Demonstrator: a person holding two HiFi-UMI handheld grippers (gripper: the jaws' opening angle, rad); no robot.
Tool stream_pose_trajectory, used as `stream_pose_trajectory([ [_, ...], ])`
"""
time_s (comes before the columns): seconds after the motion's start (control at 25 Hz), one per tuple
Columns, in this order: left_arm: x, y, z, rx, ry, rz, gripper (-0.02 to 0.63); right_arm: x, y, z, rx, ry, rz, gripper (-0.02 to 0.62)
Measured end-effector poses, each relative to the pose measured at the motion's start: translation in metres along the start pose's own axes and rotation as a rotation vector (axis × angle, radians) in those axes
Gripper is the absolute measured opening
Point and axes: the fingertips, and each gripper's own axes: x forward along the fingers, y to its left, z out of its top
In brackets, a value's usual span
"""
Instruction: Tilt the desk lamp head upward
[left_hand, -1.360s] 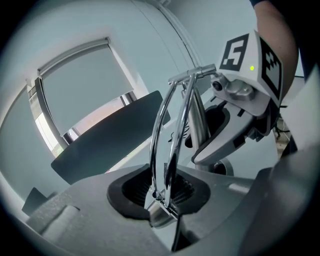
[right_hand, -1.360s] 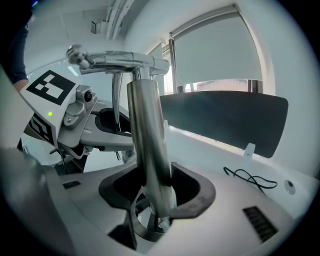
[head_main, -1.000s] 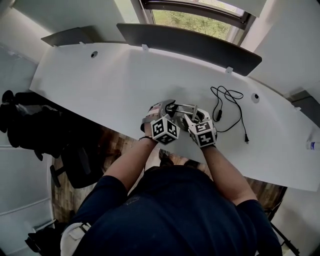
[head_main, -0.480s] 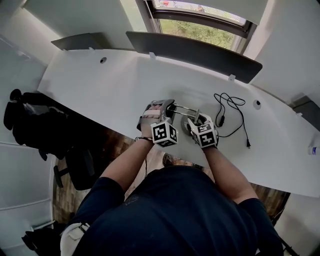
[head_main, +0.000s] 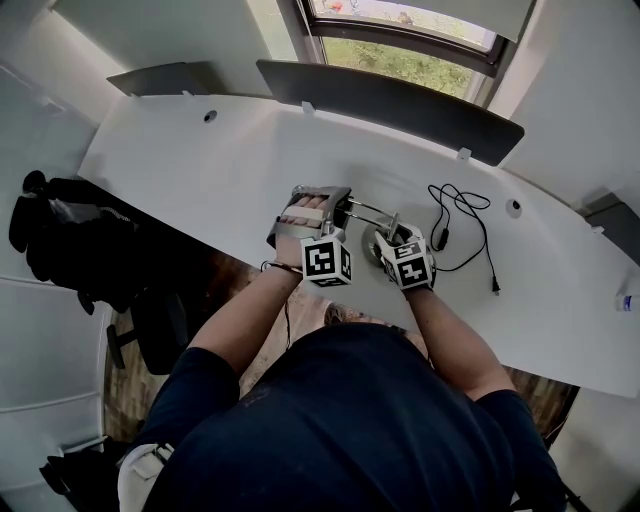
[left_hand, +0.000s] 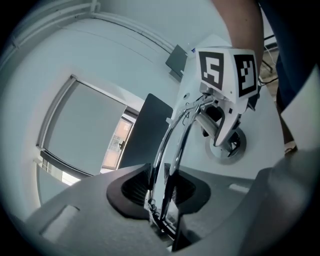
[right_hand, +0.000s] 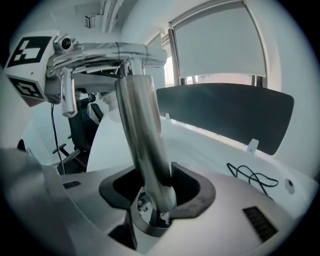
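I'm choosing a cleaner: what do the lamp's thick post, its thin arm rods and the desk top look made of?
Lamp post: polished metal, likely chromed steel; it mirrors the room. Thin arm rods: same bright chrome look, sharp highlights. Desk top: smooth matte white, probably laminate; core unseen.

No text, brand or number legible anywhere: only coded black-and-white square markers (head_main: 325, 262) on the cube of the left gripper (left_hand: 161, 195) and of the right gripper (right_hand: 152, 194), plus a small dark printed patch (right_hand: 260, 223) on the right one's body, unreadable.
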Motion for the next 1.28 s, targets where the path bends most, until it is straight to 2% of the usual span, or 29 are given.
stream_pose_trajectory([
  [0.28, -0.005, 0.005, 0.005, 0.071, 0.036, -0.002, 0.087, 0.001, 0.002, -0.001, -0.017, 0.007, 0.005, 0.172],
  [0.48, -0.009, 0.012, 0.012, 0.188, 0.083, 0.003, 0.087, 0.003, 0.000, -0.004, -0.019, 0.022, 0.002, 0.172],
  [0.68, -0.013, 0.012, 0.014, 0.229, 0.113, -0.021, 0.087, 0.004, 0.002, -0.003, -0.028, 0.019, 0.006, 0.172],
  [0.84, -0.015, 0.019, 0.022, 0.280, 0.134, -0.008, 0.087, 0.002, 0.002, 0.002, -0.043, 0.011, 0.011, 0.172],
  [1.08, -0.019, 0.020, 0.024, 0.360, 0.189, -0.033, 0.088, 0.001, 0.004, -0.002, -0.036, 0.037, 0.011, 0.172],
  [1.28, -0.020, 0.021, 0.028, 0.405, 0.219, -0.067, 0.089, 0.000, 0.003, 0.000, -0.079, 0.038, 0.001, 0.167],
])
